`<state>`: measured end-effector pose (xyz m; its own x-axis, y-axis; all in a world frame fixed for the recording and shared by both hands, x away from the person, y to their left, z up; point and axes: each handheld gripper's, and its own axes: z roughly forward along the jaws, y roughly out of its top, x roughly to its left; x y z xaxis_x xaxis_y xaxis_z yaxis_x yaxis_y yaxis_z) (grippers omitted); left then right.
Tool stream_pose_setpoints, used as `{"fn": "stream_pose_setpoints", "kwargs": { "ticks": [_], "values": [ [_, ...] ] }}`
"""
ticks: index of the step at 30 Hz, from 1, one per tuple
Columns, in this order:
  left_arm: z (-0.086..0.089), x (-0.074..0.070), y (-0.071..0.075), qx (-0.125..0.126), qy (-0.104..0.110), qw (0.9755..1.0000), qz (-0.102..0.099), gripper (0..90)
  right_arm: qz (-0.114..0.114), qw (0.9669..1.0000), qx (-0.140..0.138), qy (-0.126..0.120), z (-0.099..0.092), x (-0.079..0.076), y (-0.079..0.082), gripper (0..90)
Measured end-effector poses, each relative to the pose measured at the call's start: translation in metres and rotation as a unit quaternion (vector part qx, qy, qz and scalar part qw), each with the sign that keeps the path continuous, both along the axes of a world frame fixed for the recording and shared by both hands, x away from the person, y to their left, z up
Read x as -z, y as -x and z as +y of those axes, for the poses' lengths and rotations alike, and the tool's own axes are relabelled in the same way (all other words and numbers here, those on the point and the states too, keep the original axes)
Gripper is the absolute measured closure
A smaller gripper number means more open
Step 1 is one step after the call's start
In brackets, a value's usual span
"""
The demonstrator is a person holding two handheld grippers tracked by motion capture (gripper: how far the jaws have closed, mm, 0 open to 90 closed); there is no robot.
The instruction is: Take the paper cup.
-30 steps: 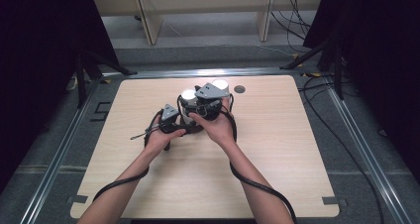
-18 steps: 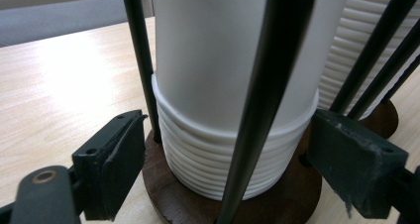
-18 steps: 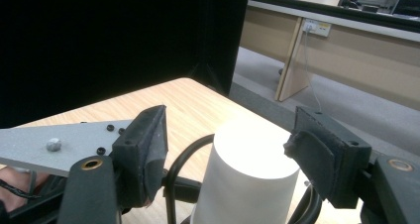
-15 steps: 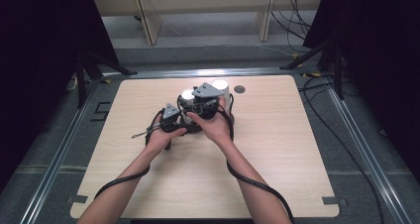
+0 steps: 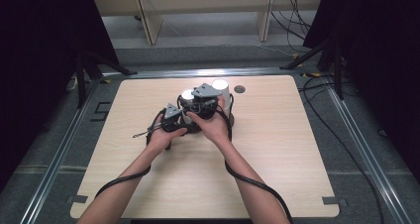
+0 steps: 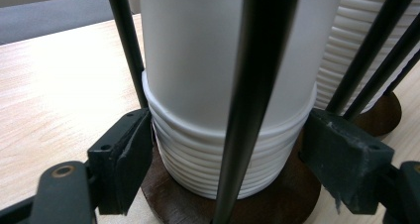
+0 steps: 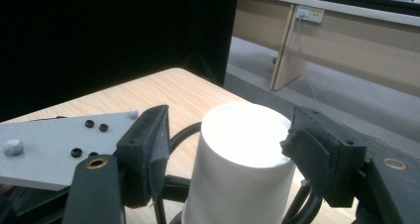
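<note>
A stack of upturned white paper cups [image 6: 223, 85] stands between black rods [image 6: 252, 85] on a dark round base [image 6: 277, 199]. A second ribbed stack [image 6: 341, 45] stands behind it. My left gripper [image 6: 228, 159] is low at the stack's rims; its jaws have just been closing and both pads touch the rims. My right gripper [image 7: 225, 144] straddles the top cup [image 7: 242, 154]; its jaws have just been closing, with a gap left at one side. In the high view the left gripper [image 5: 179, 121] and right gripper [image 5: 205, 104] crowd the cups [image 5: 219, 85].
The holder stands at the back middle of the wooden table [image 5: 277, 154], near a small round hole [image 5: 239, 89]. Cables trail from both grippers along the person's forearms. The left gripper's grey plate [image 7: 54, 144] lies close beside the right jaw. Black curtains hang on both sides.
</note>
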<state>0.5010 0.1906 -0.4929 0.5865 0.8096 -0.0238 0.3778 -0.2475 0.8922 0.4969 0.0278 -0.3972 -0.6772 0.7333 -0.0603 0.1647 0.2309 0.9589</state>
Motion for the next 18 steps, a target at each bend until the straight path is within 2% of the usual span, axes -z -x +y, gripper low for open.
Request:
{"fn": "stream_pose_setpoints", "kwargs": {
  "ticks": [2,8,10,13,17,18],
  "values": [
    [0.0,0.0,0.0001,0.0,0.0,1.0,-0.001,20.6,-0.004,1.0,-0.007,0.0,0.0005,0.0004,-0.0014,33.8],
    [-0.0004,0.0002,0.0003,-0.001,0.001,1.0,-0.002,20.7,0.002,0.9999,0.013,0.01,0.0022,-0.0005,-0.0008,33.9],
    [-0.0004,0.0002,0.0004,-0.001,0.001,1.0,-0.002,20.7,-0.003,0.9999,0.014,0.004,0.0037,0.0007,-0.0014,33.8],
    [-0.0007,0.0001,0.0004,-0.001,0.002,1.0,-0.003,20.7,-0.003,0.9996,0.024,0.017,0.0048,0.0008,0.0003,32.7],
    [-0.001,0.0001,0.0005,-0.001,0.001,1.0,-0.003,20.7,-0.009,0.9993,0.033,0.016,0.0074,0.0023,-0.0004,31.0],
    [-0.001,0.0001,0.0005,-0.001,0.001,1.0,-0.003,20.8,-0.006,0.9993,0.03,0.022,0.0072,0.0016,-0.0001,30.0]
  ]
}}
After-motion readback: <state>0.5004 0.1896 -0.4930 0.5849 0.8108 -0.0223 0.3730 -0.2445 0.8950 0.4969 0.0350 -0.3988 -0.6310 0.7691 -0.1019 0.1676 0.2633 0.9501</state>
